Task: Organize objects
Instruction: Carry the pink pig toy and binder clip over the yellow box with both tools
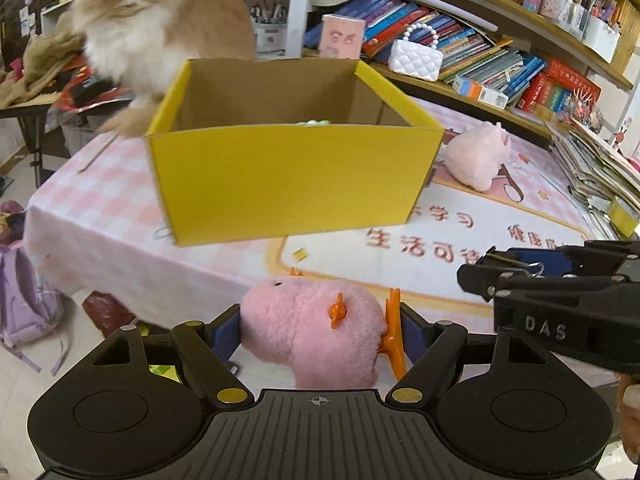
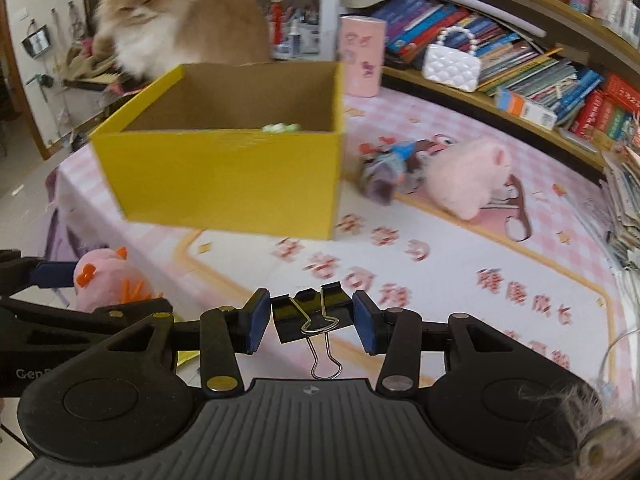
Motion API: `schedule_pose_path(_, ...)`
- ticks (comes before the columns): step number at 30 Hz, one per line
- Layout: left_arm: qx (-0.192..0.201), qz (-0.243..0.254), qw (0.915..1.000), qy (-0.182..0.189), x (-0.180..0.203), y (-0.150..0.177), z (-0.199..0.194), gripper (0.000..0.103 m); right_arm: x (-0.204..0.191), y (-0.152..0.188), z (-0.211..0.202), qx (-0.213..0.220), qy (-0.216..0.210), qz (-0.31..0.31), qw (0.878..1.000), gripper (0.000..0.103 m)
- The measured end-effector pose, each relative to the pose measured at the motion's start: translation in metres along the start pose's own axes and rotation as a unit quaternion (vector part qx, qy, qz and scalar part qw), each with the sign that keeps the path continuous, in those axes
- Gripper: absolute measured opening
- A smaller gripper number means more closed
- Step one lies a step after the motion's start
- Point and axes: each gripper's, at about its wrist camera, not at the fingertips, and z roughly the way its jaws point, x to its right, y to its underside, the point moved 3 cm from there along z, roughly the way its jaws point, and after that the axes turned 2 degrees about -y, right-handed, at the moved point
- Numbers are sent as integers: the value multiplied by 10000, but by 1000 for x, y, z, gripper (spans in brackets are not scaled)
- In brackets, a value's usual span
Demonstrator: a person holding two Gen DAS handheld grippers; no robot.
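My left gripper (image 1: pixel 316 334) is shut on a pink plush toy (image 1: pixel 316 332) with orange feet, held in the air short of the table's near edge. My right gripper (image 2: pixel 313 320) is shut on a black binder clip (image 2: pixel 310 314) whose wire handle hangs down. An open yellow cardboard box (image 1: pixel 288 184) stands on the pink checked tablecloth (image 1: pixel 100 204) ahead of both; something pale green (image 2: pixel 280 127) peeks over its front wall. In the right wrist view the left gripper's plush toy (image 2: pixel 104 280) shows at the left. In the left wrist view the right gripper (image 1: pixel 516 268) shows at the right.
A fluffy ginger cat (image 1: pixel 152 28) sits behind the box with a paw by its left corner. A second pink plush (image 2: pixel 468 176) and a crumpled blue-purple toy (image 2: pixel 388 172) lie right of the box. Bookshelves (image 1: pixel 460 40), a white purse (image 1: pixel 416 60) and a paper stack (image 1: pixel 600 168) line the back and right.
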Motion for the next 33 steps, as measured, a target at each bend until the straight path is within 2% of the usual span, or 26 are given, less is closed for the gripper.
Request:
schedule_pose_path(6,65,-26,9999,-101,-27,16,-21,79,-34,11,-7,-10,-170,3,9999,43)
schedule_pose_path(14,188,-24,9997,-177,-49,29,-42,79,-61,20,-14,-31,-309,123,9994,43)
schedule_pose_path(33,558,-49,9983,-138,-62,30,-65,79,-75,17,-35,216,-158,162,9995,43)
